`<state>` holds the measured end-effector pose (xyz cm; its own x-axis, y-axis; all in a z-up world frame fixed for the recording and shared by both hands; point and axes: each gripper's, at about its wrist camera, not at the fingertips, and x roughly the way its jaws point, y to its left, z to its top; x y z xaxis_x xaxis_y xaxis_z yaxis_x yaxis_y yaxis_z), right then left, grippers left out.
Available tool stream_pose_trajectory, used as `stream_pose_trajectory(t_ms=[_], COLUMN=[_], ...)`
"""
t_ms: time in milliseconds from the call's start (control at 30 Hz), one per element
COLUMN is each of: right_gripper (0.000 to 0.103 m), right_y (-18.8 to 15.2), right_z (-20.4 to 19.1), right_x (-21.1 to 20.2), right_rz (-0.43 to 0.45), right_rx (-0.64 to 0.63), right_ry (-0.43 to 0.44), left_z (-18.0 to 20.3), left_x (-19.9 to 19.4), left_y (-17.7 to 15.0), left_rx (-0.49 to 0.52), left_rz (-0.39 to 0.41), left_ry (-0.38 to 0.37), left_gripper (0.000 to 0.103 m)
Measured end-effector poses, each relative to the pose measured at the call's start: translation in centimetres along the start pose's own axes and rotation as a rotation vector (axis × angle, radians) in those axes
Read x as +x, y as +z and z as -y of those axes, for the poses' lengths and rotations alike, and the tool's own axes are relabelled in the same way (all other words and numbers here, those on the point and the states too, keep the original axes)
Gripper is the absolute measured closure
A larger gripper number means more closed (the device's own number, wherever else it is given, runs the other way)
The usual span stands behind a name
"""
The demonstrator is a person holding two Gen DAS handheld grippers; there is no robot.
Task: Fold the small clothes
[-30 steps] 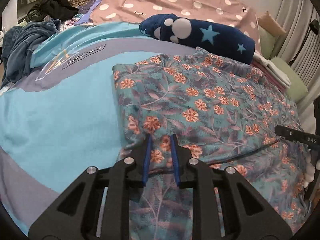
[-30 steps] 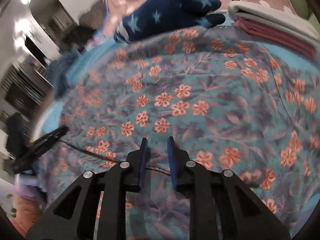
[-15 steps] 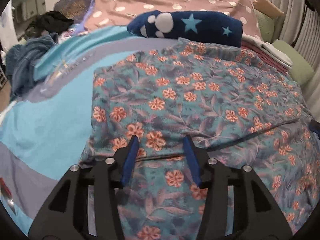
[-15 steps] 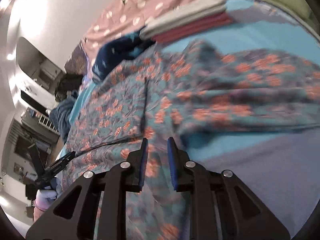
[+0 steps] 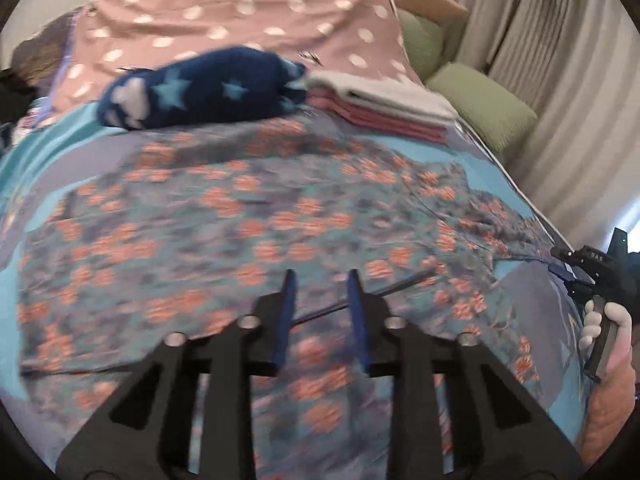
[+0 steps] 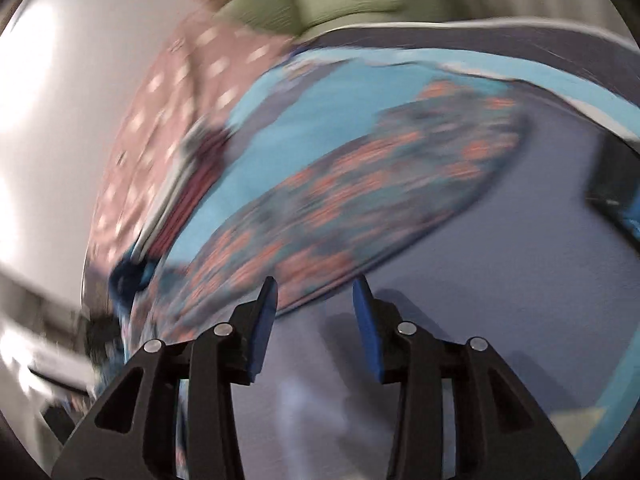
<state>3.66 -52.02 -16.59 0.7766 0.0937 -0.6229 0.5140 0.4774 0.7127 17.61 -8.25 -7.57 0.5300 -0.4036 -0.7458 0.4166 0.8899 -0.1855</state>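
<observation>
Floral garment (image 5: 248, 224) lay spread across the blue bed cover (image 5: 16, 160) in the left wrist view, blurred. The left gripper (image 5: 320, 280) hung over its near part, fingers spread with nothing between them. Beyond lay a navy star-patterned bundle (image 5: 200, 88) and a folded stack (image 5: 380, 108).

The right wrist view, also blurred, showed the right gripper (image 6: 314, 292) spread apart and empty above the bed cover (image 6: 480, 280), just beside the floral garment's (image 6: 360, 184) edge.

Black left gripper (image 5: 320, 280) and right gripper (image 6: 314, 292): blue-padded jaws, silver screws.
</observation>
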Motion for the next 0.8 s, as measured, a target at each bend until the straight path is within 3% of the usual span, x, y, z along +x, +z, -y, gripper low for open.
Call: stream_pose_trajectory(t_ms=[133, 267, 467, 533, 567, 667, 800], right_gripper=[0.063, 0.063, 0.063, 0.076, 0.095, 0.097, 0.097], right_y=[2.1, 3.8, 6.6, 7.2, 7.4, 7.3, 5.3], right_z=[4.0, 5.7, 6.5, 5.9, 5.5, 2.7, -5.8], right_x=[-0.2, 0.3, 2.1, 2.7, 2.9, 2.6, 2.6], right_rz=[0.039, 0.098, 0.147, 0.141, 0.131, 0.142, 0.094], right_rx=[0.121, 0.176, 0.203, 0.179, 0.173, 0.154, -0.021], right_ry=[-0.021, -0.053, -0.080, -0.093, -0.074, 0.027, 0.234], left_z=[2.1, 2.5, 1.8, 1.5, 1.4, 1.3, 1.3], left_x=[3.3, 6.3, 7.0, 7.0, 7.1, 7.1, 7.1], left_y=[0.7, 0.7, 0.3, 0.4, 0.4, 0.4, 0.4], left_rx=[0.001, -0.003, -0.006, -0.014, -0.020, -0.019, -0.020], left_rz=[-0.047, -0.099, -0.075, -0.079, -0.081, -0.082, -0.076], left_ry=[-0.026, 0.000, -0.040, -0.056, -0.066, -0.074, -0.075], left_gripper=[0.084, 0.084, 0.084, 0.084, 0.084, 0.083, 0.083])
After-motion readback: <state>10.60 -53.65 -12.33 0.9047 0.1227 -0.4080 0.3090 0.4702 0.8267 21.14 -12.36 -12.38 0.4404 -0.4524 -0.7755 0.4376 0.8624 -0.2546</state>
